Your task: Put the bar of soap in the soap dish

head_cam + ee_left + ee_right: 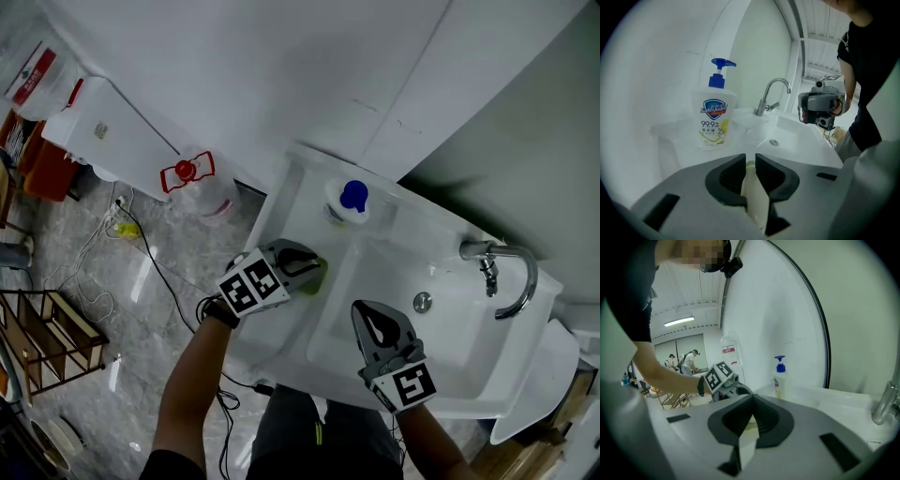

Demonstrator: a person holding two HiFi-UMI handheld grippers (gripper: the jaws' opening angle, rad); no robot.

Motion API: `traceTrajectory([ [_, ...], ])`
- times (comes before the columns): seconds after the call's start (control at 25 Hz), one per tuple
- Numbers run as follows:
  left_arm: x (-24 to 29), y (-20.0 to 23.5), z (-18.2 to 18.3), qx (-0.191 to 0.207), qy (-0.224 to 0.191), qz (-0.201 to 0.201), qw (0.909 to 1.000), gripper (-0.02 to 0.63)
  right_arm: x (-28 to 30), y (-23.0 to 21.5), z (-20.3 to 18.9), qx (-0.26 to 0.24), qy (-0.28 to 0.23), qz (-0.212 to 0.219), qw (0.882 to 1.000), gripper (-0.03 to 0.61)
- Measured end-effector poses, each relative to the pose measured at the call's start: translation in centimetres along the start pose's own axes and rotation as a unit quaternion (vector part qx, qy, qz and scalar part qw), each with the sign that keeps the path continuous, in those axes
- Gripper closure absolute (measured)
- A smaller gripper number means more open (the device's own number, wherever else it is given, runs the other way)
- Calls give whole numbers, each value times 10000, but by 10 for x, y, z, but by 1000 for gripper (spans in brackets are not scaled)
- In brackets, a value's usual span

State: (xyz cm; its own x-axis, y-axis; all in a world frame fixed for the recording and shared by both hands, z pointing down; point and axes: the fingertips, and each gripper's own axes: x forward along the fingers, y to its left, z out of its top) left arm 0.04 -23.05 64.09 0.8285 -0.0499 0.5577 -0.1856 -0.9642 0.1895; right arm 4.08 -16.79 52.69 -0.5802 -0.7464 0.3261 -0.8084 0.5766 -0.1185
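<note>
- Left gripper (311,265) (750,157) is clamped on the bar of soap (319,279) (753,197), a pale yellow-green bar held over the sink's (441,361) left rim; the person's forearm reaches in from below.
- Just beyond it on the back ledge stands a white soap dispenser (353,199) (715,119) (780,378) with a blue pump.
- In the left gripper view, a clear tray (751,132) that may be the soap dish lies just beside that bottle, well apart from the bar.
- Right gripper (360,308) (751,398) hovers over the basin's near edge, its jaws pressed together with nothing between them.
- At far right, the chrome faucet (502,267) (771,96) curves over the basin.
</note>
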Motion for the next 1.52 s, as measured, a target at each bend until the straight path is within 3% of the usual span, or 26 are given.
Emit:
traceTrajectory([
  [0.4,-1,-1,-2,206,-33,95,9997,540,2,6,-1,37,80,56,9999,565],
  [1.12,-17,4,-12,37,-61,522,9986,526,0,18,7,-85,4,145,9999,565],
  [1.52,-27,12,-14,-208,-7,1124,9934,546,-20,21,18,-241,-47,82,9997,565],
])
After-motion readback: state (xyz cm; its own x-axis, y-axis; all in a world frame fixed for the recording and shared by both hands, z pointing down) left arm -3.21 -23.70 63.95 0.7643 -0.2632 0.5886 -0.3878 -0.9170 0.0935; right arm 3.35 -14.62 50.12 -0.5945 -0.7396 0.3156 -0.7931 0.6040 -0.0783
